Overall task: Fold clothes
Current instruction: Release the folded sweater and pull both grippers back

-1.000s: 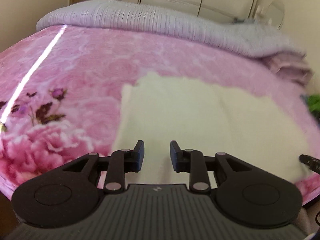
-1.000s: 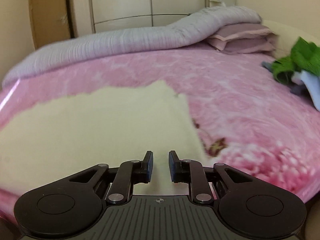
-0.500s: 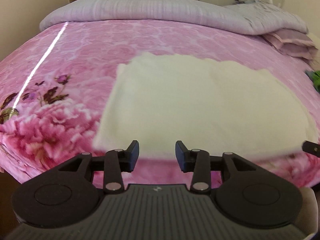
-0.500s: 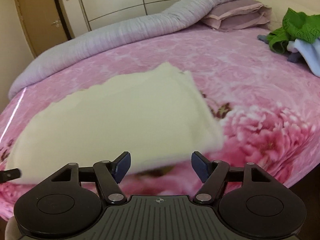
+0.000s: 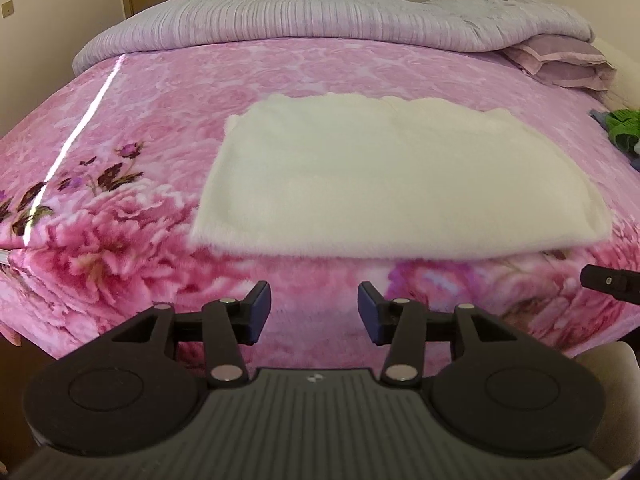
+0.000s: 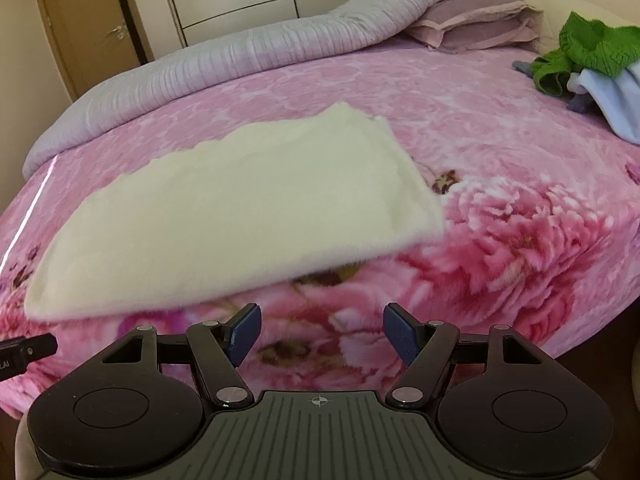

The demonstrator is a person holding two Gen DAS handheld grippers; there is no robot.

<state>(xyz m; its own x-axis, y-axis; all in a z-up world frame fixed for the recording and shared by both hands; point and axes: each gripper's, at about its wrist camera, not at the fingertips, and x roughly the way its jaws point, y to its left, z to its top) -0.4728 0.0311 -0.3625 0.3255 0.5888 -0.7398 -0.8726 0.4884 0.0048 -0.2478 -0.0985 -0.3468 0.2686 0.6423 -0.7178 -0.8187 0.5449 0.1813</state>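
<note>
A cream fleece garment (image 5: 384, 176) lies folded in a flat rectangle on the pink floral bed (image 5: 120, 248); it also shows in the right wrist view (image 6: 240, 208). My left gripper (image 5: 314, 312) is open and empty, held back from the garment's near edge over the bed's front. My right gripper (image 6: 322, 332) is open wide and empty, also short of the garment's near edge. The tip of the right gripper shows at the left wrist view's right edge (image 5: 608, 280).
A rolled lilac quilt (image 5: 340, 20) and pillows (image 6: 472, 24) lie along the far side of the bed. A pile of green (image 6: 584, 48) and light blue clothes (image 6: 616, 100) sits at the right. Wardrobe doors and a room door (image 6: 84, 36) stand behind.
Both grippers have opened, let go of the cream garment and drawn back from it toward the bed's front edge. The garment now lies folded and flat.
</note>
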